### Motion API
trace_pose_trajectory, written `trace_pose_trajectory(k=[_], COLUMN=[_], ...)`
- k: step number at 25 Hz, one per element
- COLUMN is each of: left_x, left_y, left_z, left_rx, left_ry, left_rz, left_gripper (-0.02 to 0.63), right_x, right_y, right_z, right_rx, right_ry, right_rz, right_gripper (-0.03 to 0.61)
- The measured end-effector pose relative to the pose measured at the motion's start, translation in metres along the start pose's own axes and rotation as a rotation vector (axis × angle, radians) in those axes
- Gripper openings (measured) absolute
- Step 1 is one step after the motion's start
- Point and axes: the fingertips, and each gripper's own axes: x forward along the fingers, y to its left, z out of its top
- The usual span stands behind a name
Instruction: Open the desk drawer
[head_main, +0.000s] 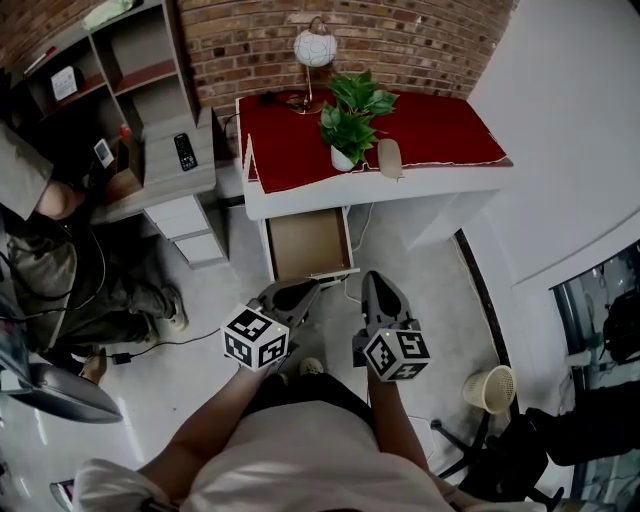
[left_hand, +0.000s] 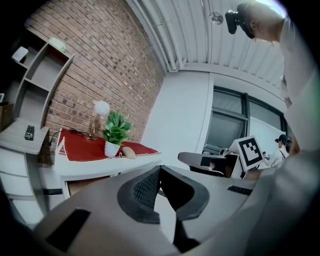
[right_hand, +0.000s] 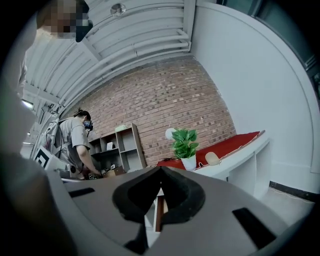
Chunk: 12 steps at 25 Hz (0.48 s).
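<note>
Since both pairs of jaws are pressed together with nothing between them, neither the left gripper (head_main: 303, 288) nor the right gripper (head_main: 372, 280) has a hold on anything. Both point roughly level toward the desk. Back and to the right of the jaws, a pale woven waste basket (head_main: 490, 388) stands well apart on bare floor, so that side is open.

Just ahead of and below the tips lies the shallow white drawer with a brown board bottom (head_main: 310, 243), which looks pulled well out of the white desk (head_main: 420, 185) toward the person. Its long axis runs straight away from the jaws. Its front edge lies crosswise to them, nearest the left gripper's tips, while the right gripper's tips sit a little past that edge's right end.

Judged from this, the task seems all but done. Any further pull would come back along the same line toward the person's body. A brown strip low between the right gripper's tips may be the drawer's side, though that view is too narrow to be sure.

Ahead and left of the jaws, a grey side unit with pale drawers (head_main: 165, 180) stands close by the drawer's left flank and limits room there. Farther on, the desk top carries a red cloth (head_main: 440, 130), a potted green plant (head_main: 350, 120) and a lamp with a round white shade (head_main: 314, 45) before the brick wall (head_main: 400, 40).
</note>
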Motion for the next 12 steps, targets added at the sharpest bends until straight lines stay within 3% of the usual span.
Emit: trace_pose_trajectory(k=[12], left_x=[-0.023], left_y=[0.003], left_z=[-0.016], left_rx=[-0.010], left_ry=[0.011], left_rz=[0.021], left_gripper=[0.011], right_x=[-0.014], right_y=[0.004], right_z=[-0.005], right_rx=[-0.012], right_ry=[-0.022], right_rz=[-0.047], right_gripper=[0.017])
